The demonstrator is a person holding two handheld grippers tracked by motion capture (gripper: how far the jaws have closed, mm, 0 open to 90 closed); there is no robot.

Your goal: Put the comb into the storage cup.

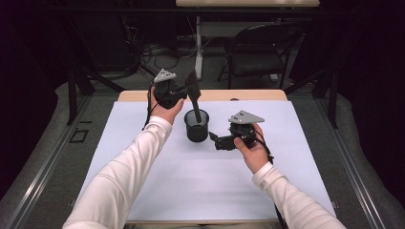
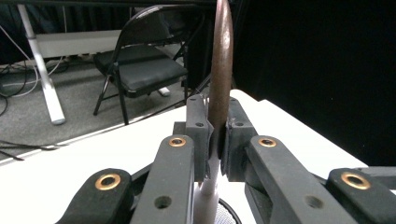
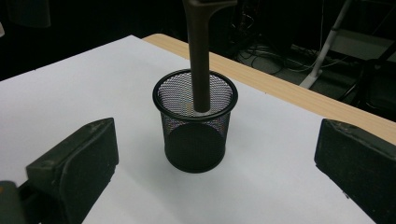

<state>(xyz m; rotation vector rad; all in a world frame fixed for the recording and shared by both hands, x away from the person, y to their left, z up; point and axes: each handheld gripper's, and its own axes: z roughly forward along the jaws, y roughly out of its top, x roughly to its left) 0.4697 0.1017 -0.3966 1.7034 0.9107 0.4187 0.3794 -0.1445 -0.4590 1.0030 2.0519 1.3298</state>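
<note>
Placement looks to be the step in hand: from above, your left gripper (image 1: pixel 187 90) holds a dark spatula (image 1: pixel 193 98) with its lower end inside the mesh cup (image 1: pixel 197 126) at mid-table. Left gripper view: jaws clamped on the handle; keep it vertical. Right gripper view: right gripper (image 3: pixel 215 163) spread wide, empty, near the cup; steady the cup if it tips.

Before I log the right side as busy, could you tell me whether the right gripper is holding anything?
No: the right gripper is open, its jaws spread well apart on either side of the mesh cup without touching it.
</note>
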